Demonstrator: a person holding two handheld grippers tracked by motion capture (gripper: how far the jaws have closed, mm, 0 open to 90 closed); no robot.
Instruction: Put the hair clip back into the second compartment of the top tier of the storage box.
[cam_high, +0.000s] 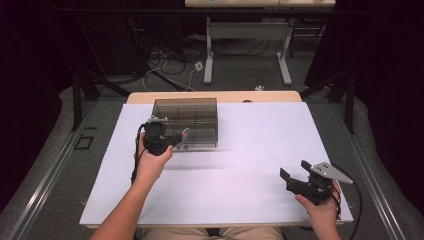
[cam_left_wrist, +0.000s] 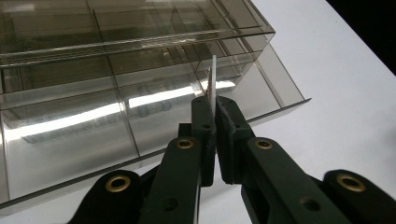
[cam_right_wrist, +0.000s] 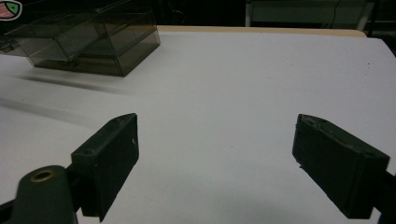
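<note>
— What is the left hand-held gripper (cam_left_wrist: 215, 105) holding over there?

— A thin white strip (cam_left_wrist: 213, 81), standing on edge between the jaws, which are pinching it almost closed. What the strip actually is I cannot tell; it is showing edge-on in the left gripper view, and from the high view it is too small to make out.

— And where is it sitting?

— Right at the front of the smoky clear organizer box (cam_high: 186, 121), over the near compartments. One tray of the box (cam_left_wrist: 275, 86) is sticking out toward the gripper. The dividers are reflecting light, so anything lying inside is hard to read.

— How is the box lying on the worktop?

— It is resting at the far left part of the white worktop (cam_high: 250, 165), close to the far edge. The left hand (cam_high: 152, 159) is coming in just in front of it.

— And the other side?

— The right hand-held gripper (cam_high: 296, 170) is hanging near the front right corner, well apart from the box, its jaws spread wide with nothing between them. Bare white surface is stretching between the two grippers.

— Anything around the worktop?

— Cables (cam_high: 170, 65) are lying on the floor beyond it, beside the white legs of another table (cam_high: 209, 55).
</note>
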